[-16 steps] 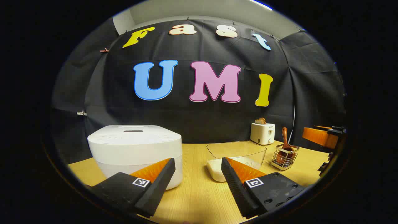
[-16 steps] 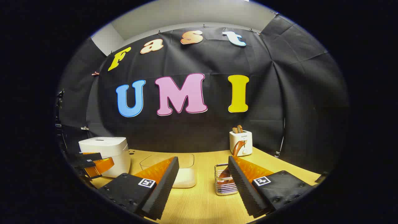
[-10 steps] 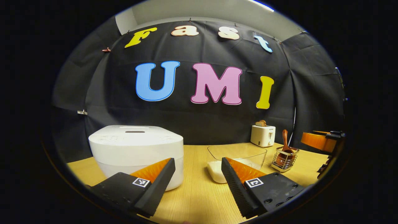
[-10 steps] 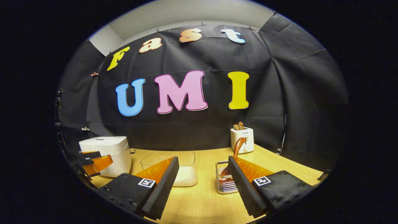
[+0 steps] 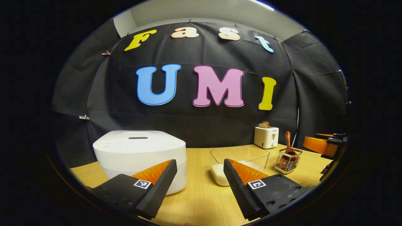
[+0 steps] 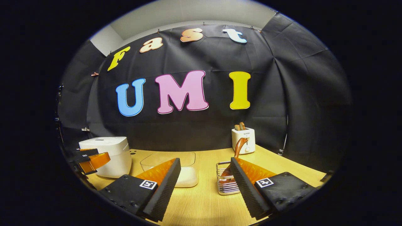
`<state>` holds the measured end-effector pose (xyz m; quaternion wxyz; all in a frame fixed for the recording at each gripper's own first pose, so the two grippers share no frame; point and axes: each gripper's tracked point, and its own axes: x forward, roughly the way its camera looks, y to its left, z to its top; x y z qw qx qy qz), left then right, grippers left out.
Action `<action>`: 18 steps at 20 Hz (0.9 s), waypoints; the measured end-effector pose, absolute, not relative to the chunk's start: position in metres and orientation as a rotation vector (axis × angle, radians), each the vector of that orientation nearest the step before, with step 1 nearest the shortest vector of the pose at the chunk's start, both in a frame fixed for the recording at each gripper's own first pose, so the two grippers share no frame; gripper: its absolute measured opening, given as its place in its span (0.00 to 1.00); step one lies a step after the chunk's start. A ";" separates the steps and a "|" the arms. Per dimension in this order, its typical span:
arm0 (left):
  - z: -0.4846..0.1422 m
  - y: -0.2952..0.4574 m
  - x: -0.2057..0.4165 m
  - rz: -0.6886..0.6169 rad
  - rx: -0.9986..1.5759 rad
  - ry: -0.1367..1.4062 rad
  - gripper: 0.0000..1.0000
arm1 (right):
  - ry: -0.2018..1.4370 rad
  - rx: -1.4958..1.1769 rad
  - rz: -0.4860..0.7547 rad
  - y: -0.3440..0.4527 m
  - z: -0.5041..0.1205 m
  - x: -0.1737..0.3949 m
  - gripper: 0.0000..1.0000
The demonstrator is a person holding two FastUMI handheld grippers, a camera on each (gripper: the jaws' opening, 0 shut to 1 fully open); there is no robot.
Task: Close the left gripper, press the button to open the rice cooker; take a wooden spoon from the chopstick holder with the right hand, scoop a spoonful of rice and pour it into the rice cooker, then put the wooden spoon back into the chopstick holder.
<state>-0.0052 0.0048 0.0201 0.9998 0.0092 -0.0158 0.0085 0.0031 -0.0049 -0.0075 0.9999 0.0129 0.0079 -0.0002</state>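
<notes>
In the left gripper view the white rice cooker [image 5: 139, 155] stands lid down at the left, just beyond my open left gripper [image 5: 200, 171]. Right of it sits a clear tub with white rice [image 5: 238, 160]. Farther right, a wire chopstick holder [image 5: 287, 160] carries the wooden spoon [image 5: 287, 147], handle up. The right gripper view has my right gripper [image 6: 205, 169] open and empty, with the holder [image 6: 224, 183] and spoon handle [image 6: 240, 146] just past its right finger. There the cooker [image 6: 106, 155] stands far left and the rice tub [image 6: 176, 172] near the middle.
A white toaster [image 5: 265, 137] with bread in its slots stands at the back right of the wooden table [image 5: 201, 201]; the right gripper view places the toaster [image 6: 243, 140] behind the holder. The other gripper's orange finger [image 5: 318, 145] shows at the far right edge.
Both views have shifted slightly: the cooker sits a little lower in the left gripper view, and the holder and toaster sit a little higher in the right gripper view. Both grippers stay open.
</notes>
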 end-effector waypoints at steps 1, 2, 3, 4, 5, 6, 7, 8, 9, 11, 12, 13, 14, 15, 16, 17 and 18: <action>0.025 0.007 -0.006 0.022 0.019 -0.036 0.96 | 0.012 0.032 0.002 -0.005 -0.007 0.004 0.98; 0.030 0.007 -0.006 0.023 0.013 -0.040 0.95 | 0.008 0.038 0.004 -0.005 -0.006 0.006 0.98; 0.034 0.009 -0.006 0.025 0.005 -0.047 0.91 | 0.007 0.043 0.004 -0.005 -0.006 0.008 0.98; 0.040 0.013 -0.006 0.032 0.000 -0.054 0.87 | 0.010 0.049 0.009 -0.003 -0.006 0.011 0.98; 0.047 0.016 -0.005 0.043 0.004 -0.062 0.81 | 0.012 0.057 0.021 0.000 -0.006 0.012 0.98; 0.053 0.022 -0.004 0.057 0.012 -0.071 0.77 | 0.014 0.062 0.032 0.004 -0.006 0.014 0.98; 0.061 0.026 -0.002 0.066 0.018 -0.079 0.70 | 0.015 0.063 0.041 0.006 -0.007 0.016 0.98; 0.067 0.030 0.000 0.077 0.016 -0.084 0.66 | 0.015 0.062 0.049 0.008 -0.007 0.017 0.98; 0.074 0.036 0.003 0.090 0.008 -0.091 0.46 | 0.016 0.061 0.055 0.009 -0.008 0.019 0.98; 0.085 0.047 0.010 0.111 -0.010 -0.097 0.25 | 0.027 0.070 0.073 0.013 -0.013 0.023 0.98; 0.088 0.057 0.014 0.137 -0.012 -0.093 0.21 | 0.033 0.079 0.083 0.016 -0.014 0.025 0.98; 0.093 0.071 0.020 0.171 -0.010 -0.091 0.14 | 0.036 0.085 0.093 0.017 -0.014 0.028 0.98; 0.098 0.078 0.024 0.187 -0.009 -0.088 0.08 | 0.037 0.087 0.102 0.019 -0.015 0.030 0.98; 0.102 0.084 0.030 0.181 -0.017 -0.079 0.05 | 0.037 0.087 0.107 0.018 -0.015 0.033 0.98; 0.103 0.086 0.036 0.164 -0.031 -0.062 0.05 | 0.037 0.088 0.110 0.016 -0.015 0.036 0.98; 0.102 0.095 0.040 0.170 -0.039 -0.036 0.05 | 0.036 0.091 0.114 0.015 -0.015 0.037 0.98; 0.098 0.107 0.045 0.192 -0.036 -0.010 0.05 | 0.035 0.096 0.116 0.014 -0.014 0.040 0.98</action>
